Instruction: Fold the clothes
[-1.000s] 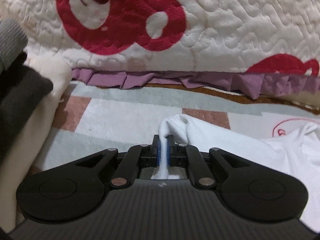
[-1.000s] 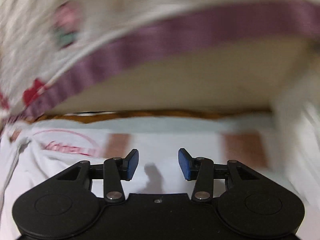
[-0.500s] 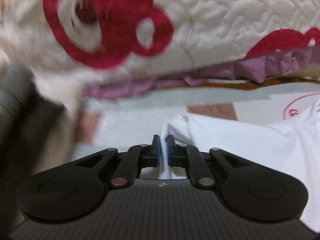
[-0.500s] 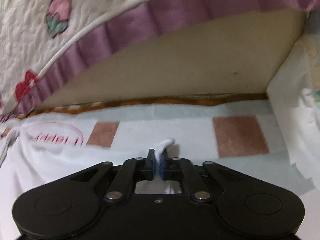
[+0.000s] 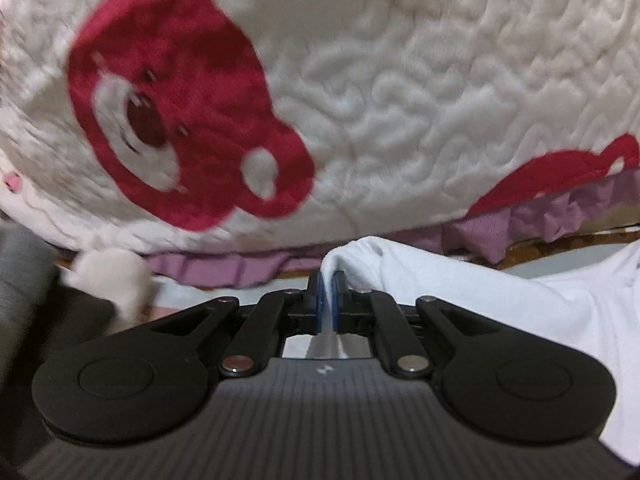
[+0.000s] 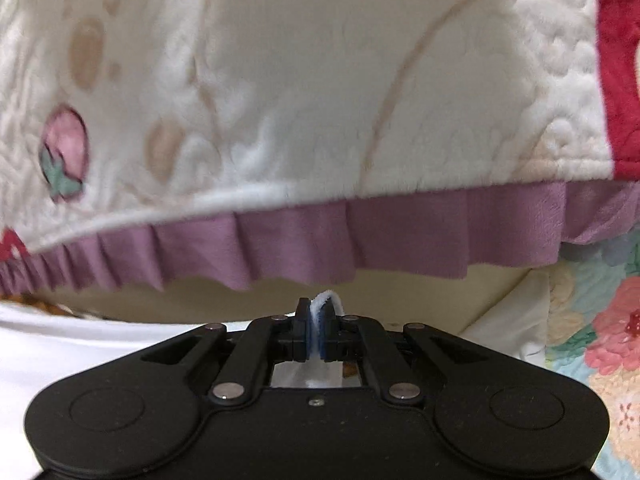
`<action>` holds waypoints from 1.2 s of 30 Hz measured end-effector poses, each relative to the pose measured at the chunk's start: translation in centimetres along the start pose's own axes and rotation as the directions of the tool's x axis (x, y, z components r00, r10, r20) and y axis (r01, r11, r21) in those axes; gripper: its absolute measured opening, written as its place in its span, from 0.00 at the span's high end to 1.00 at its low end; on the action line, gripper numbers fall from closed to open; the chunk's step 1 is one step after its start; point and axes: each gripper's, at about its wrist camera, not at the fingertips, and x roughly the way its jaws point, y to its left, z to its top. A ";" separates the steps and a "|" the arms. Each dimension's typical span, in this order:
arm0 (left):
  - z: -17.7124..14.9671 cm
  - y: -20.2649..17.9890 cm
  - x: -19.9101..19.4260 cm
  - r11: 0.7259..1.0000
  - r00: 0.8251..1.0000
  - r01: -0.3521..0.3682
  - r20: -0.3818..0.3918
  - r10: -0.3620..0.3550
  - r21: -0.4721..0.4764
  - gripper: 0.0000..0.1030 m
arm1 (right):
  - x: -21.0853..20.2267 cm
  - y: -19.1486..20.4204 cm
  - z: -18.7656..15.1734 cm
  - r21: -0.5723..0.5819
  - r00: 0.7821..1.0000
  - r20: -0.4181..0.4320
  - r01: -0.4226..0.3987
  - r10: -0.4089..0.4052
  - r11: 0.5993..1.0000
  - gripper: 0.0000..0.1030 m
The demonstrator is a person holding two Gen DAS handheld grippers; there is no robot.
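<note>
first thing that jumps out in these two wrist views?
The cream quilt with its big red bear fills the top of the left view; its purple ruffle crosses the right view. Below, the left gripper and right gripper each pinch the white garment.

No readable text in either view

The quilted blanket [image 5: 400, 100] carries only pictures, a red bear face [image 5: 180, 120] and a strawberry [image 6: 64, 152]; the white garment [image 5: 500, 300] shows bare cloth, with no letters, labels or numbers.
</note>
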 end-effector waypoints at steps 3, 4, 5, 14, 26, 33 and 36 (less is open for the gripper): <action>-1.0 0.0 2.9 1.000 0.998 -0.017 -0.052 0.018 0.024 0.91 | 0.6 -0.5 -0.5 0.042 0.997 -0.015 0.072 -0.071 0.997 0.82; -1.2 0.3 3.5 1.000 0.997 -0.019 -0.072 0.018 -0.005 0.89 | 0.8 -0.6 -0.7 0.056 0.995 -0.021 0.096 -0.095 0.994 0.74; -1.3 0.9 3.8 0.998 0.997 -0.009 -0.081 0.004 -0.056 0.86 | 1.0 -0.8 -0.9 0.070 0.993 -0.027 0.120 -0.119 0.990 0.72; -3.5 3.3 -5.7 0.983 0.993 -0.037 -0.116 0.016 -0.180 0.54 | -8.5 -3.1 -3.8 0.113 0.996 -0.030 0.091 -0.088 0.989 0.60; -16.2 2.1 -29.1 0.953 0.975 0.086 -0.171 -0.140 -0.292 0.34 | -30.6 -6.9 -23.0 0.460 0.985 0.061 -0.173 0.163 0.871 0.39; -22.7 2.1 -32.2 0.898 0.970 0.042 -0.196 -0.141 -0.437 0.32 | -32.4 -6.7 -27.9 0.606 0.975 -0.104 -0.095 0.198 0.790 0.39; -24.9 2.1 -32.3 0.889 0.969 0.010 -0.215 -0.122 -0.458 0.32 | -32.2 -6.4 -28.9 0.641 0.957 -0.170 -0.074 0.236 0.764 0.39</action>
